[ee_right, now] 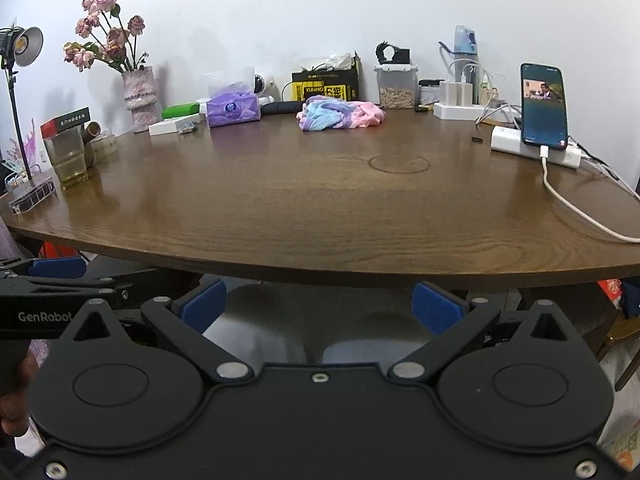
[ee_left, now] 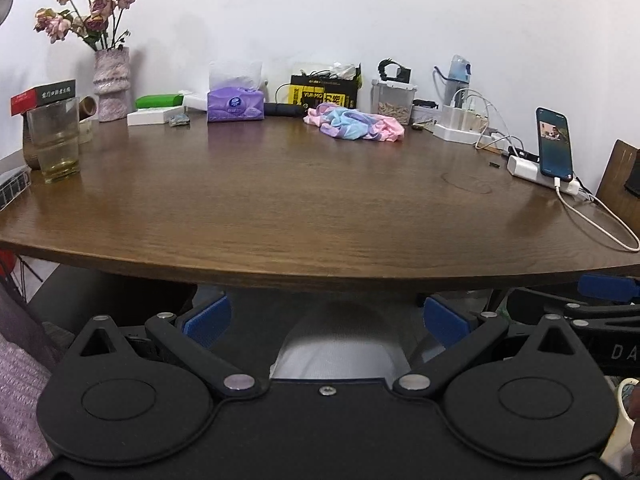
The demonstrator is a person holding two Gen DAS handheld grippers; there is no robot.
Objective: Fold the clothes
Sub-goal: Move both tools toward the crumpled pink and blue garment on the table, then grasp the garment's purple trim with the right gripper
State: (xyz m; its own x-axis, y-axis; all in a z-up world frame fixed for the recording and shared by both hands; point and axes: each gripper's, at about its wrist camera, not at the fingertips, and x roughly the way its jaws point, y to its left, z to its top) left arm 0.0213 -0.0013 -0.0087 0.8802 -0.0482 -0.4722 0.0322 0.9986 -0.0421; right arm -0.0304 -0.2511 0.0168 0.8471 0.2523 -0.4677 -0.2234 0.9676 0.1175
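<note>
A crumpled pink, blue and purple garment lies in a heap at the far side of the brown wooden table, near the wall. My left gripper hangs below the table's near edge, open, with nothing between its blue pads. My right gripper is held beside it at the same low height, also open and empty, blue pads spread wide. Both are far from the garment. A white-clad lap shows beneath them.
Along the back stand a vase of flowers, a purple tissue pack, a yellow-black box, a clear container and chargers. A glass stands at left. A phone on a cable leans at right.
</note>
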